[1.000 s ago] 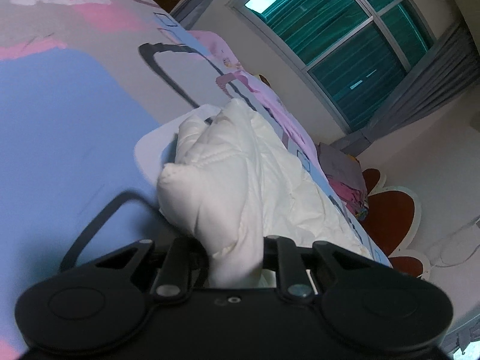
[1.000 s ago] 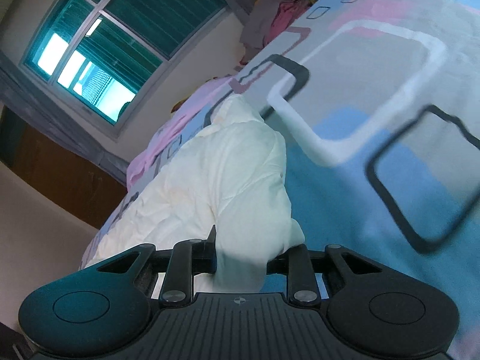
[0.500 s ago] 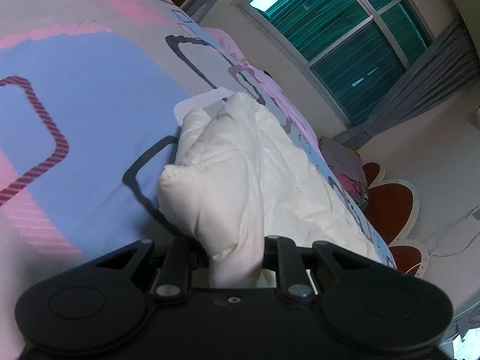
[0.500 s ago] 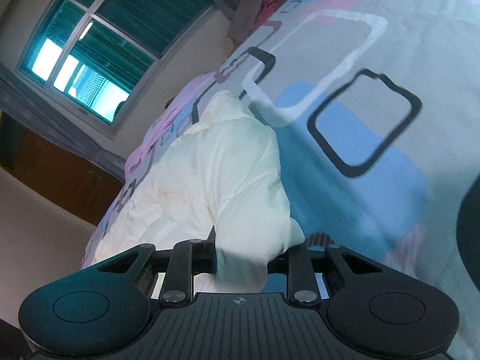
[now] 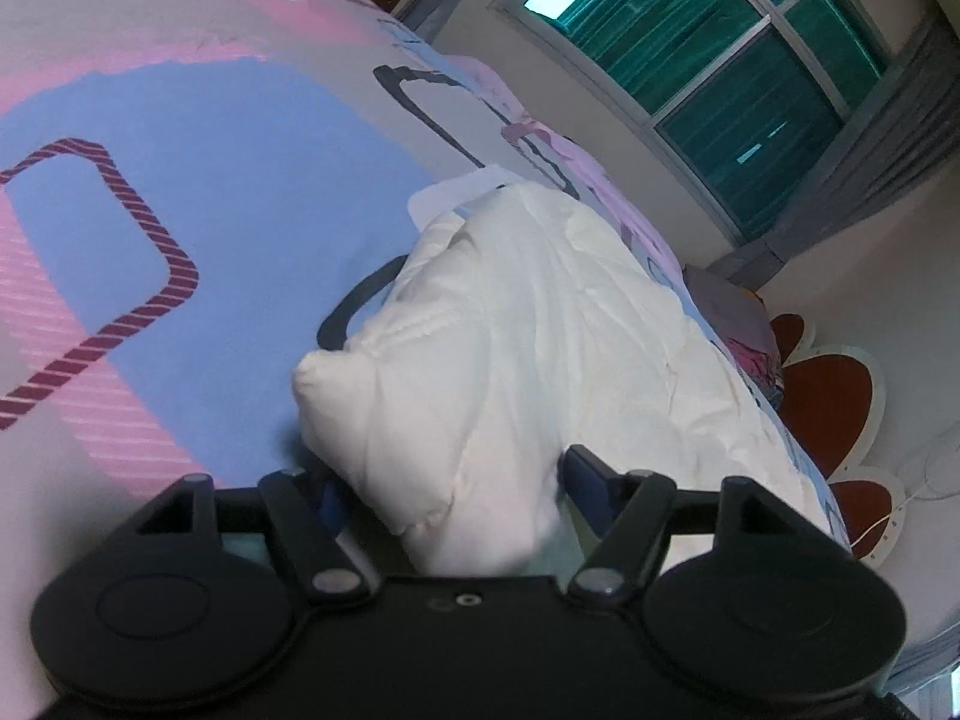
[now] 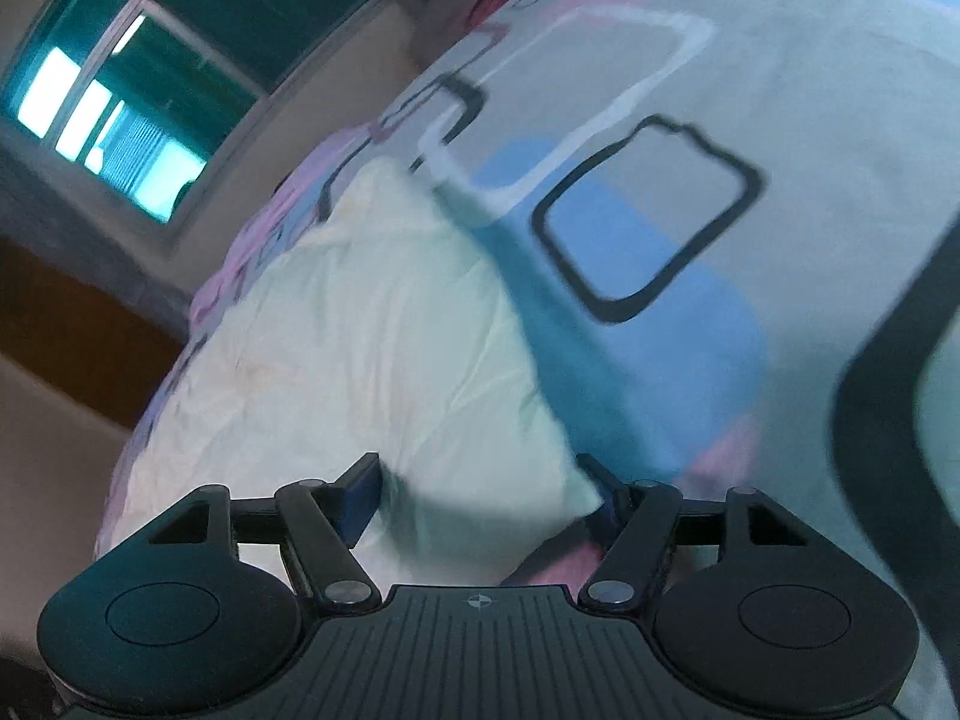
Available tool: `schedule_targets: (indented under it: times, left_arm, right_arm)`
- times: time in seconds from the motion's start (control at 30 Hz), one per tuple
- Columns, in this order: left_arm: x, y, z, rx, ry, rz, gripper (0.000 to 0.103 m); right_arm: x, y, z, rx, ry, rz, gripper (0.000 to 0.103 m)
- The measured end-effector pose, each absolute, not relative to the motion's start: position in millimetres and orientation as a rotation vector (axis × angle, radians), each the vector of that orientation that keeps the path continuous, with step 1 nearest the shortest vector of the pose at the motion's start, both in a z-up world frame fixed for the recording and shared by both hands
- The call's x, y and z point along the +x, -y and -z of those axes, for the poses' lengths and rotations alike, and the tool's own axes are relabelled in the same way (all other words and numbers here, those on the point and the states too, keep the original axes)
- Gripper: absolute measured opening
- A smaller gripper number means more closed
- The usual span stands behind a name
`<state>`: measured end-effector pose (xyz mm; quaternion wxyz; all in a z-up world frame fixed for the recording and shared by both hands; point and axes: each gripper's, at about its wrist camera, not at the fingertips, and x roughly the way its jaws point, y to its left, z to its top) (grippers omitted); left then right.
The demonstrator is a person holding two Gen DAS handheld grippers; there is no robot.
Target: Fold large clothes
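The white padded garment [image 5: 540,330] is lying on the patterned bed [image 5: 210,192], stretching straight ahead of both grippers toward the window; the left gripper [image 5: 444,480] and right gripper [image 6: 486,492] are sitting spread and released, each straddling a near corner between its fingers; neither is nearer.

I see a white, softly crinkled, matt cloth garment [image 5: 540,324] on the smooth printed cotton-like bedsheet [image 5: 240,192], framed by my matt black plastic left hand-held gripper [image 5: 447,480].

Left gripper [image 5: 444,480] and right gripper [image 6: 486,492], jaws apparently spread wide.
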<state>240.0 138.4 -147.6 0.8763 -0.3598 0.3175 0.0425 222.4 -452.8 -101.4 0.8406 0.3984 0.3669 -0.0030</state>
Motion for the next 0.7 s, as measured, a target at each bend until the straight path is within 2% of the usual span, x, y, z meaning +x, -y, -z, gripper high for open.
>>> schedule_targets:
  times: [0.1,0.13,0.17,0.2,0.5,0.7]
  left_arm:
    - [240,-146,149,-0.802,-0.653,-0.087,0.067]
    - [239,-149,150,-0.820,-0.645,-0.087,0.065]
    - [238,-151,152,-0.837,-0.636,-0.088,0.064]
    - [238,-152,153,-0.846,-0.631,-0.087,0.064]
    - [238,-147,151,-0.836,-0.634,-0.099,0.060]
    - [241,-145,142,-0.750,-0.653,-0.049,0.047]
  right_arm:
    - [210,461,88,0.814,-0.695,0.053,0.066]
    - [204,463,81,0.801,-0.659,0.080,0.058]
    - [199,464,75,0.786,-0.625,0.083,0.029]
    - [198,464,71,0.778,-0.615,0.076,0.008]
    - [211,420,56,0.634,-0.639,0.001,0.006]
    - [233,355,46,0.565,-0.672,-0.182,0.006]
